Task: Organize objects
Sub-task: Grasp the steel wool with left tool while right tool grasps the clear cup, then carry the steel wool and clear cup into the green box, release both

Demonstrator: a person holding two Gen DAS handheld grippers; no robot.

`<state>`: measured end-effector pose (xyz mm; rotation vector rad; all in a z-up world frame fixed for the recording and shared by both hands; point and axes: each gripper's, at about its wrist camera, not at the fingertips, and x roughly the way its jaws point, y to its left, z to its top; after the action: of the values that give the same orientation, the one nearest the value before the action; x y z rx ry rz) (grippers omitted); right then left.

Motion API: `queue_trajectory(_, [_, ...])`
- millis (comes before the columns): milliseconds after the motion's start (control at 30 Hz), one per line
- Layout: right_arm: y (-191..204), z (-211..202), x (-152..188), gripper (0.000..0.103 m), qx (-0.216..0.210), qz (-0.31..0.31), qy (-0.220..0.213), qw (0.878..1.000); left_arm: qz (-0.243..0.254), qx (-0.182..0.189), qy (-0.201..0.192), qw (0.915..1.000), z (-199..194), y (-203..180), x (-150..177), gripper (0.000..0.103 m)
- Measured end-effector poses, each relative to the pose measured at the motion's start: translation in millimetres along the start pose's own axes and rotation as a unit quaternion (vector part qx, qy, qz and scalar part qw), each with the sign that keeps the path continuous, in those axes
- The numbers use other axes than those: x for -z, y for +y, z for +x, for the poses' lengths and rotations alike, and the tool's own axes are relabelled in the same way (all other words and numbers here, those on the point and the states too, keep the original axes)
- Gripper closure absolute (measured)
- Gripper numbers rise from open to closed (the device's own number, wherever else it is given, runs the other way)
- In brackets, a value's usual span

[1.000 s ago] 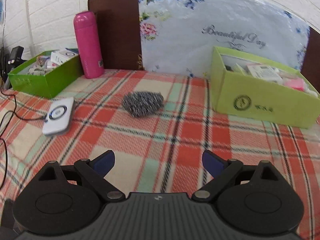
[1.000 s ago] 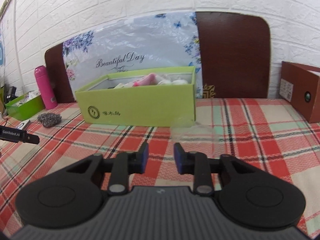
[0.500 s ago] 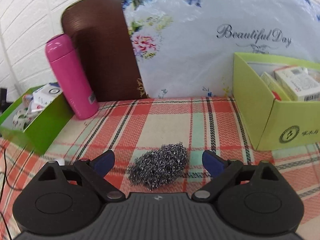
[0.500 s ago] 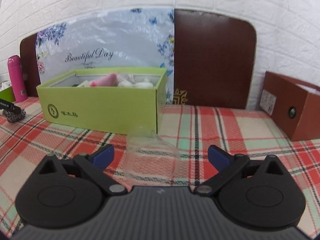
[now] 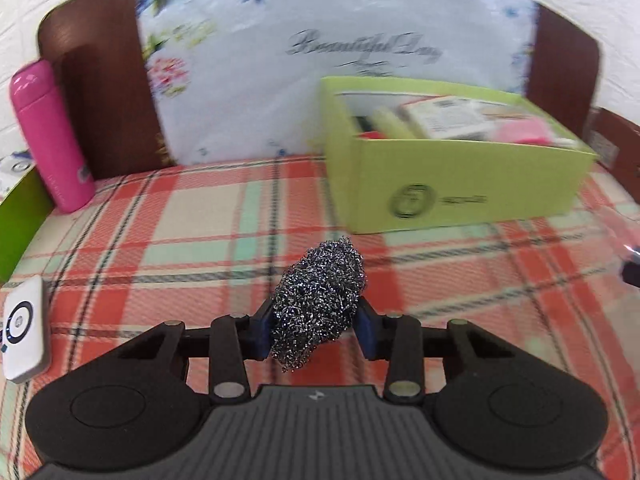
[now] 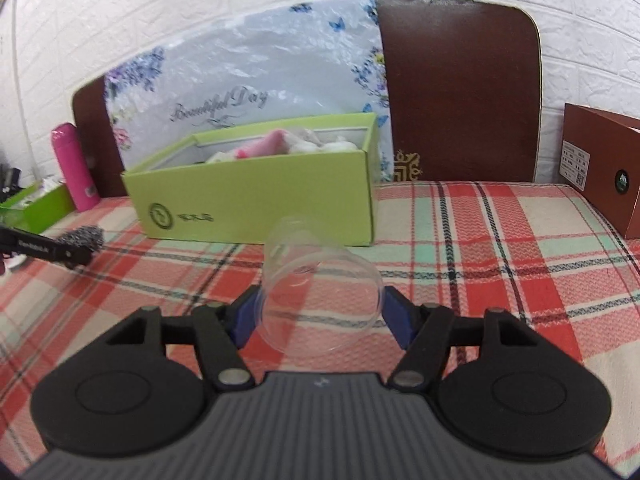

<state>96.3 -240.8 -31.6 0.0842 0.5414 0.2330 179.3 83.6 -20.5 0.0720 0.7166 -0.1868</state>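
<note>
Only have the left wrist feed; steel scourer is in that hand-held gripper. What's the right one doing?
Observer: The right hand-held gripper has a clear plastic cup between its pads. Its jaws have just been closing, and both pads look to be touching the cup.
Operator: Cup upright?
Observer: No. It's on its side, mouth toward the camera, base toward the green box.
Operator: Anything right of that box?
Observer: A brown box at the right edge of the table, standing apart from the green one.
</note>
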Motion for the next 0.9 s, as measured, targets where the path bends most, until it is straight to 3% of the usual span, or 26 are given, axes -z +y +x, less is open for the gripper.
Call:
queue_trajectory(200, [10.7,-25.1,2.6,0.038,-0.018,0.002,-0.013,1.000,0.012,0.050,-0.016,0.9986,-27.1,-32.9,4.8,0.061])
queue_trajectory(533, [24.6,-48.8,-15.8,0.038,-0.039,-0.015,-0.053,0.998,0.011,0.086,-0.068,0.9940,-65.0,-55.6,-23.5,0.060])
queue_trajectory(900, [30.1,-34.1,-71.0,0.038,-0.020,-0.045,-0.107,0.993,0.011,0.071,-0.126,0.9895,-70.1,-64.7,-73.2,0.058])
